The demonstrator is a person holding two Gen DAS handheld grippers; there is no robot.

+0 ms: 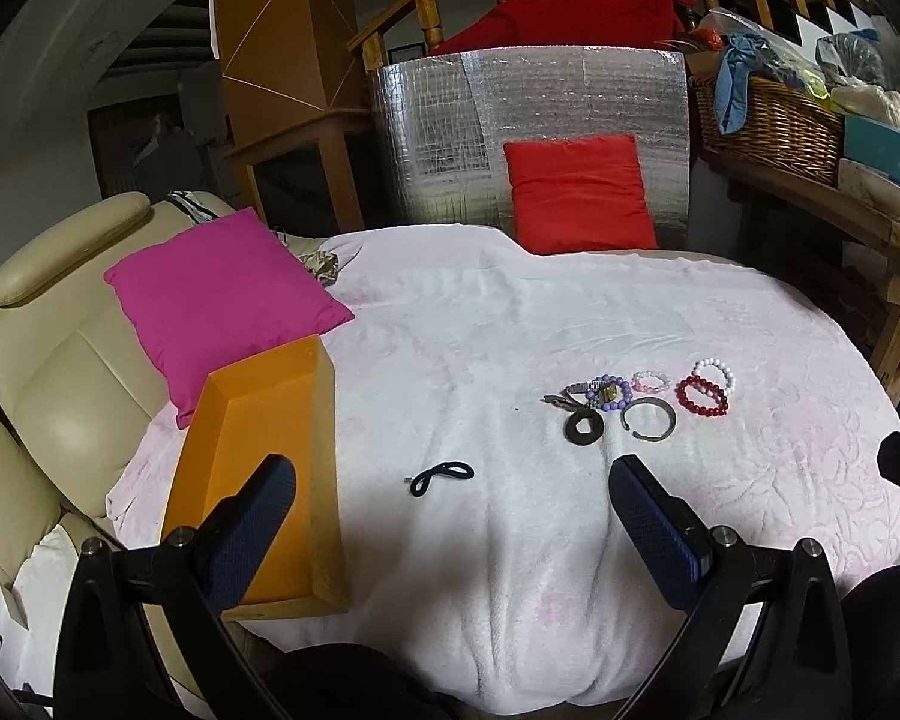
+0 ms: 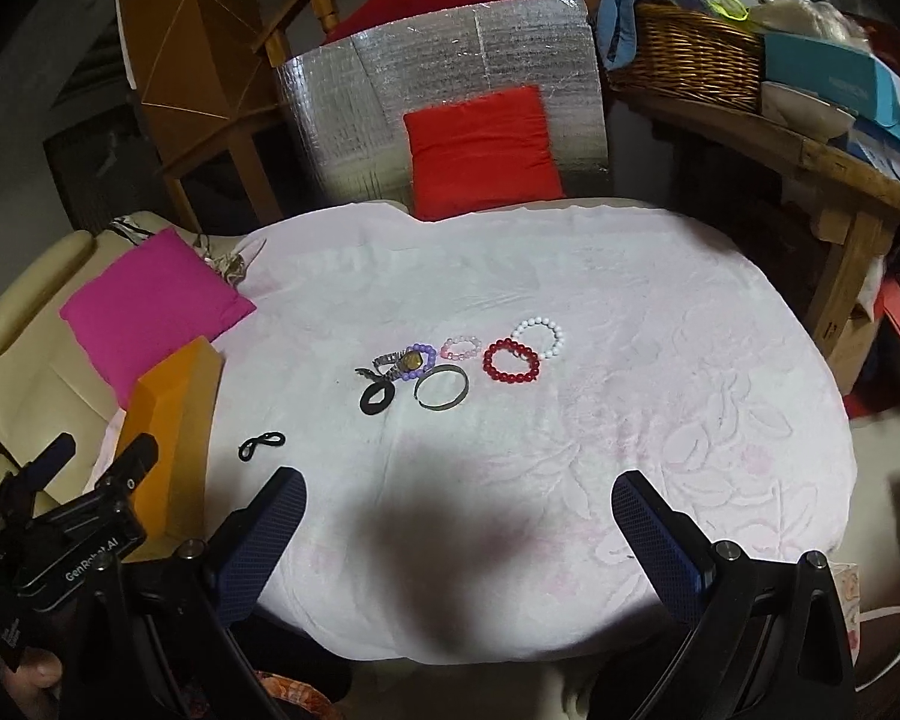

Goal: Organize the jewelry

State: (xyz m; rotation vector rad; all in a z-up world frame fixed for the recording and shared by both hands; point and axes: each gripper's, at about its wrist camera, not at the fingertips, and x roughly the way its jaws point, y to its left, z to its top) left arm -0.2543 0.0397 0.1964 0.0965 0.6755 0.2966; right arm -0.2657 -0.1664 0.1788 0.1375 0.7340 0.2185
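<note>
One pale pink blanket (image 1: 510, 312) spread over a cream sofa (image 1: 60, 360). Two cushions: magenta (image 1: 222, 294), red (image 1: 579, 192). One orange box (image 1: 258, 480), left. Clustered mid-blanket: four bead bracelets (image 2: 511, 362), one metal bangle (image 2: 442, 387), one watch (image 2: 399, 362). One black hair tie (image 1: 441, 476) apart. Left gripper (image 1: 450, 504) and right gripper (image 2: 457, 516) spread wide, holding nothing.
</note>
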